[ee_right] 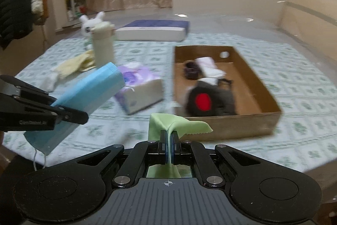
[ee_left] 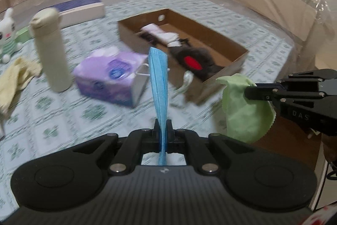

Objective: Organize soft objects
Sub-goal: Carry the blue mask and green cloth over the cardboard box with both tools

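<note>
The table point(ee_right: 294, 98) under your 2 grippers carries a green-and-white patterned cloth point(ee_left: 63, 102), and most of what you are sorting lies on it.

The open cardboard box point(ee_right: 248, 123) sits toward the right of the table. Inside it lie a dark plush item with a red patch point(ee_right: 203, 101), some white folded fabric point(ee_right: 210, 66) and a small dark piece point(ee_right: 190, 70) at the far end. In the left wrist view the same box point(ee_left: 231, 69) stands just beyond the blue mask.

A flat white box with a dark blue top point(ee_right: 153, 30) lies at the far side. A purple tissue pack point(ee_left: 107, 77) rests left of the cardboard box, near the middle of the table. A cream bottle point(ee_left: 51, 50) stands upright left of the tissue pack, and a pale yellow cloth point(ee_left: 14, 81) lies crumpled beside its base. A white rabbit toy point(ee_left: 7, 33) sits behind the bottle at the far left.

Your left gripper point(ee_left: 163, 130) has its jaws pinched together on a blue face mask point(ee_left: 158, 81), which stands up from the fingers; from the right wrist view the mask point(ee_right: 88, 94) hangs off the table with its ear loops dangling below.

Your right gripper point(ee_right: 168, 140) is clamped the same way on a light green cloth point(ee_right: 166, 121), which drapes over the fingertips. In the left wrist view that cloth point(ee_left: 246, 107) hangs just beside the near corner of the cardboard box, not inside it.

Both views are blurred.
</note>
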